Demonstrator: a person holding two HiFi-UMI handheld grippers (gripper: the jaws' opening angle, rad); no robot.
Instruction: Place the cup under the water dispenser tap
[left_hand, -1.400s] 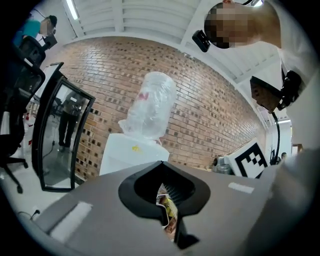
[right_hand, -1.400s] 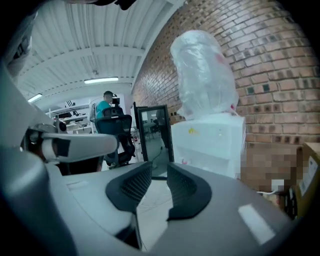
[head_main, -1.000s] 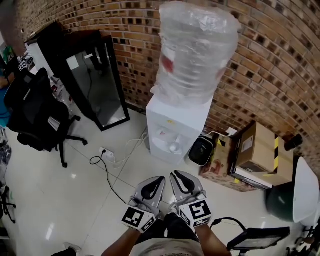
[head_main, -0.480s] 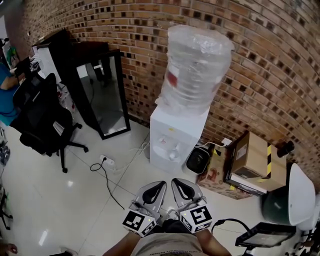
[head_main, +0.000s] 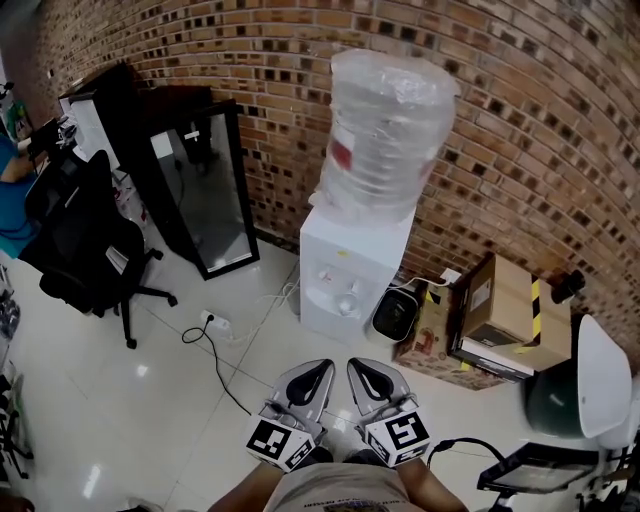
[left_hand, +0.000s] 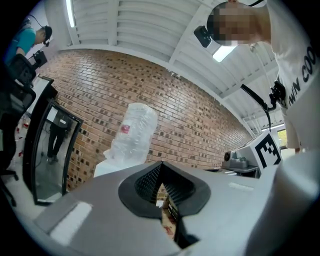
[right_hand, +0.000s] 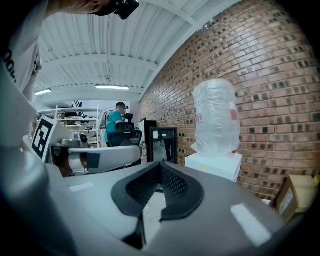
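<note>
Both tools are empty and pressed together: the left gripper (head_main: 312, 369) has its jaws closed tip to tip with nothing between them, and the right gripper (head_main: 367, 368) is the same. Each gripper view confirms it, with bare pads meeting and only floor and wall beyond. I can't find a cup in any view, neither in a tool nor on the floor; the tap recess is too small to check for one. The target is the water dispenser (head_main: 352, 262), which stands upright against the brick wall with its bottle (head_main: 388, 125) upended on top. It's straight ahead of you and well apart from both tools. The taps (head_main: 340, 290) face you low on the front panel. They sit just about centred between the two grippers, so neither hand is clearly nearer. The left gripper view has the bottle left of its jaw line, and the right gripper view has it to the right. Count: two grippers, one dispenser, one bottle, what look like two taps, zero cups seen. My read is you need to find the cup first, because nothing can go under the tap yet.
</note>
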